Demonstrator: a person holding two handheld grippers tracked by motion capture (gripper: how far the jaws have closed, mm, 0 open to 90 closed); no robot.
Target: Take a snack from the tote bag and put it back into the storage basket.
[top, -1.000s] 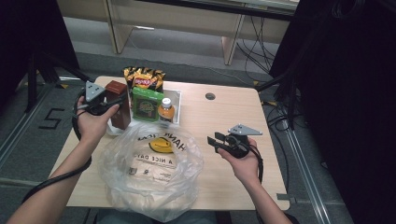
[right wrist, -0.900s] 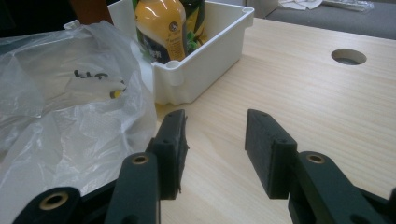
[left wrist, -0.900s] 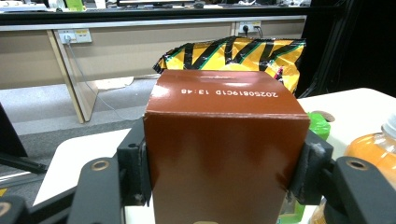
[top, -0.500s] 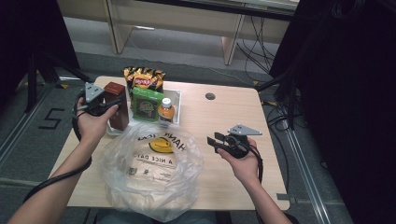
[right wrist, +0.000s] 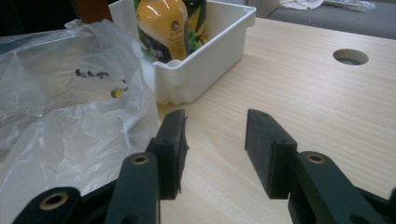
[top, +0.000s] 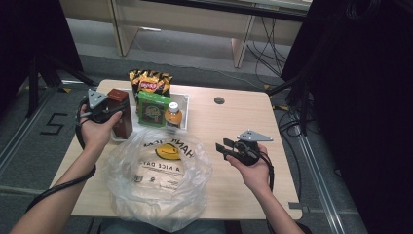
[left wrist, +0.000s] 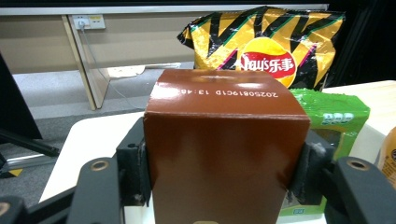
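Observation:
My left gripper [top: 113, 111] is shut on a brown carton [left wrist: 224, 144], its pads pressing both sides; in the high view the brown carton [top: 121, 113] stands upright at the left end of the white bin [top: 185, 100]. A yellow chips bag [left wrist: 261, 44], a green packet [left wrist: 334, 116] and an orange-capped bottle [top: 173, 116] stand in the bin. In front lies a clear plastic bag [top: 158, 183] with a yellow smiley print. My right gripper [top: 222, 147] hovers open over bare table right of the bag, nothing between its fingers [right wrist: 264, 149].
The bin's white wall [right wrist: 210, 56] is just ahead of the right gripper, with the plastic bag [right wrist: 60, 107] at its left. A round cable hole [top: 219, 101] sits in the tabletop behind. The table's right half [top: 263, 117] is bare wood.

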